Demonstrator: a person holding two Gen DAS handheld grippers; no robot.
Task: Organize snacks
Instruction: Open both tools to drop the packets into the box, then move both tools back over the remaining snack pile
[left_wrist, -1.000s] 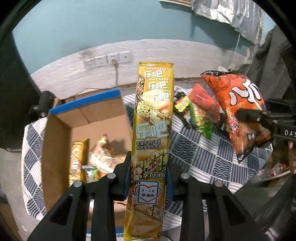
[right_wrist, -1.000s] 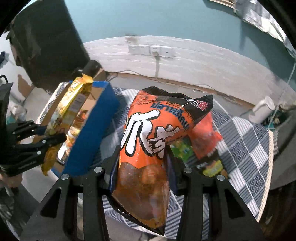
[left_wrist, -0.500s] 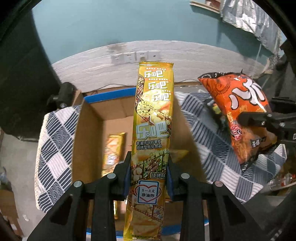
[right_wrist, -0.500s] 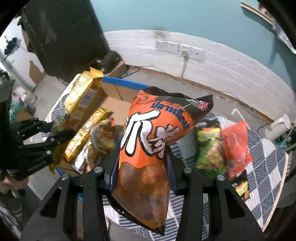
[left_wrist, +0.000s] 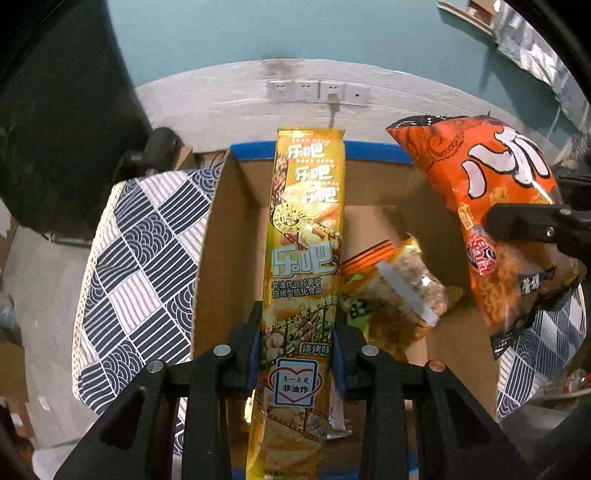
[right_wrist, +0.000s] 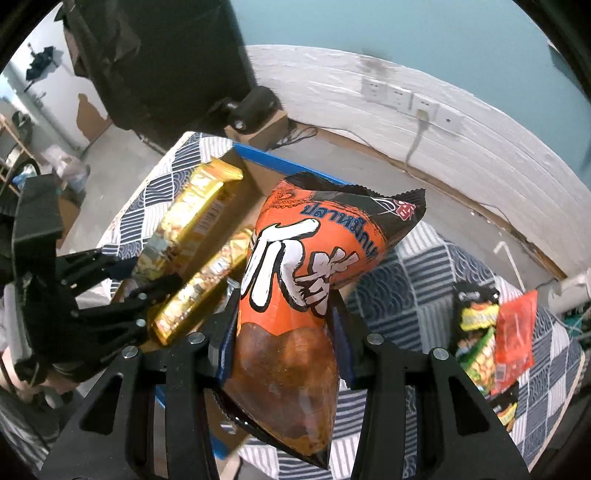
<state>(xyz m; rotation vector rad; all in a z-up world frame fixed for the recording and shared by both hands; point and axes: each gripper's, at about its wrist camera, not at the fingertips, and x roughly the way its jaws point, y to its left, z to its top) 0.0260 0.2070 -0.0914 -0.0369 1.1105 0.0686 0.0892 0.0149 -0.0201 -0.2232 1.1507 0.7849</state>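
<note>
Left gripper (left_wrist: 297, 343) clamps the yellow 乐吧 pack (left_wrist: 304, 236); right gripper (right_wrist: 284, 332) clamps the orange Thai-lettered bag (right_wrist: 295, 280), at three o'clock in the left wrist view.

This looks like a plain room in a home, maybe a spare room used for storing things. The wall (left_wrist: 332, 44) is painted blue-green on top and rough white lower down, and the white part looks worn and stained. A row of 4 white wall sockets (left_wrist: 317, 92) sits on it, with 1 cord plugged in. A table is covered with a blue and white patterned cloth (left_wrist: 147, 258), like one you would find in a house. The floor (right_wrist: 110, 162) is bare grey concrete. A big dark cloth (right_wrist: 166, 55) hangs in the corner. Silver foil sheeting (left_wrist: 528, 48) hangs higher up on the wall.
</note>
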